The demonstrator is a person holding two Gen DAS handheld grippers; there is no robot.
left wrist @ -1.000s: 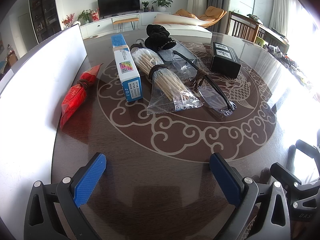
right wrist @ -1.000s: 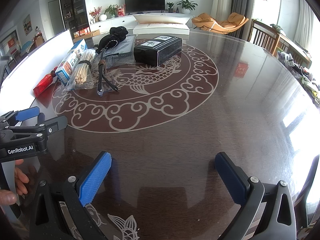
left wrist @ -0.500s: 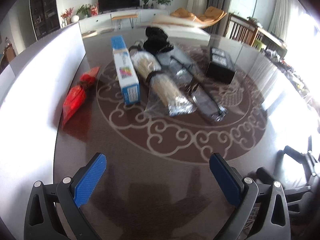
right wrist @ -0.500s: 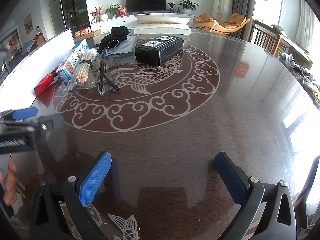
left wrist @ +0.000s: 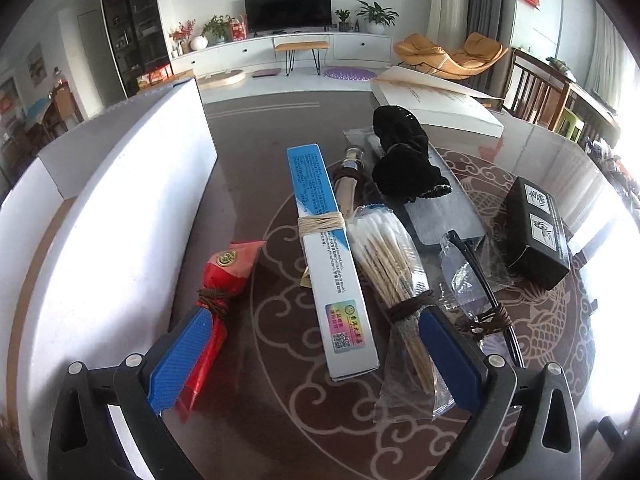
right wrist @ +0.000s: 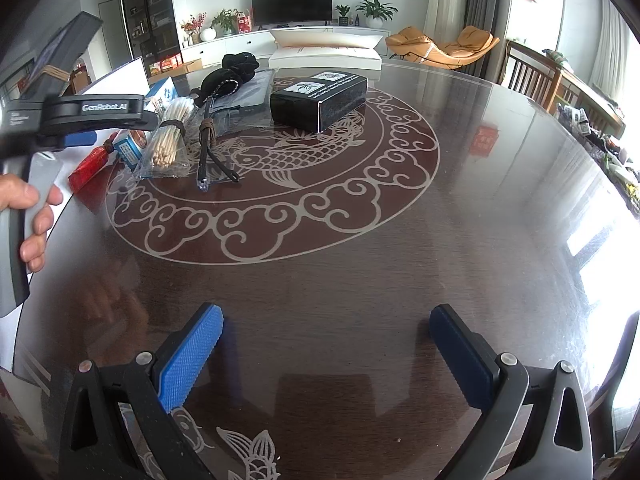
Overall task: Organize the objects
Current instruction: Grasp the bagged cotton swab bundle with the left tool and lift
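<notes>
My left gripper (left wrist: 316,356) is open and hangs just above a long blue and white box (left wrist: 330,256) tied with twine; the box's near end lies between the fingers. A red packet (left wrist: 212,312) lies under the left finger. A bag of cotton swabs (left wrist: 396,280) lies under the right finger. Bagged glasses (left wrist: 480,284), a black pouch (left wrist: 404,164) and a black box (left wrist: 536,232) lie to the right. My right gripper (right wrist: 324,356) is open and empty over bare table; the same items sit far left in its view, with the black box (right wrist: 320,100) behind.
A white box wall (left wrist: 120,216) stands along the left of the dark round table (right wrist: 360,272). A flat white carton (left wrist: 432,104) lies at the far side. The hand-held left gripper body (right wrist: 80,116) shows at the left of the right wrist view.
My left gripper has moved forward and down over the row of items, so the blue and white box now lies between its fingers. My right gripper has hardly moved.
</notes>
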